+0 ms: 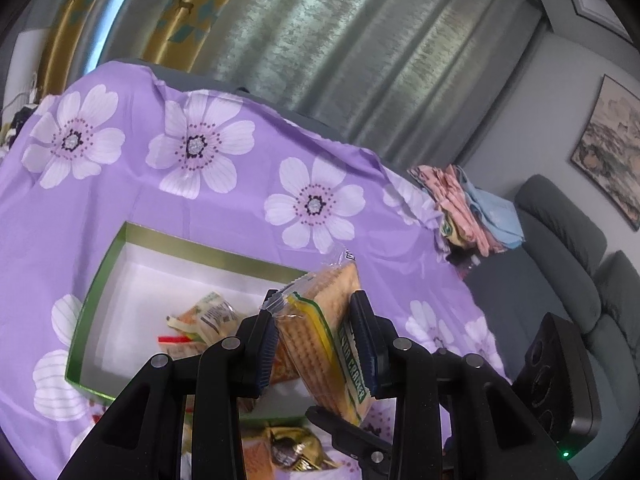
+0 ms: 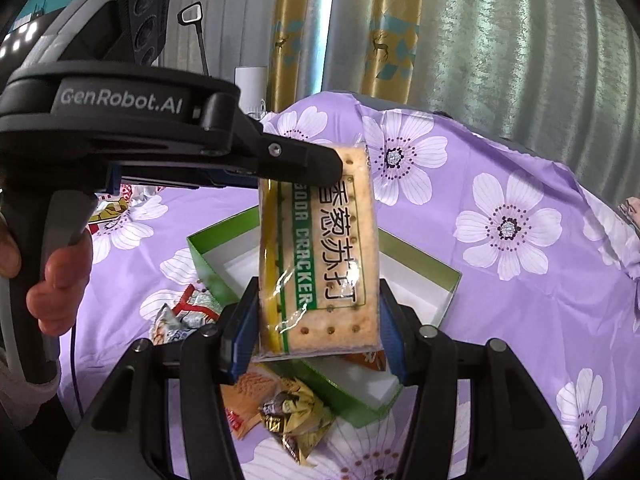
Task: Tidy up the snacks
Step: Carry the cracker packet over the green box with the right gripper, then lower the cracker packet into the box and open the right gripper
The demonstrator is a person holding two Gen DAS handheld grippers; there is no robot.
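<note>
Grey ribbed curtains [image 1: 360, 64] across the back, beside gold drapes with deer print [image 2: 394, 36]; purple flowered cloth [image 1: 192, 168] spread over the table; grey sofa [image 1: 568, 264] to one side; framed landscape picture [image 1: 612, 152] on pale wall.

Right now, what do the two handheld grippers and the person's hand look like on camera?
Both are matte black plastic with angular linkages and round silver pivot pins. The left gripper and right gripper carry dark blue ribbed pads on the fingers. In the right wrist view, the left unit's side reads "GenRobot.AI" in pale letters, with a grey handle and a thin dark cable hanging below. The person's hand is bare; a pale sleeve edge shows.
</note>
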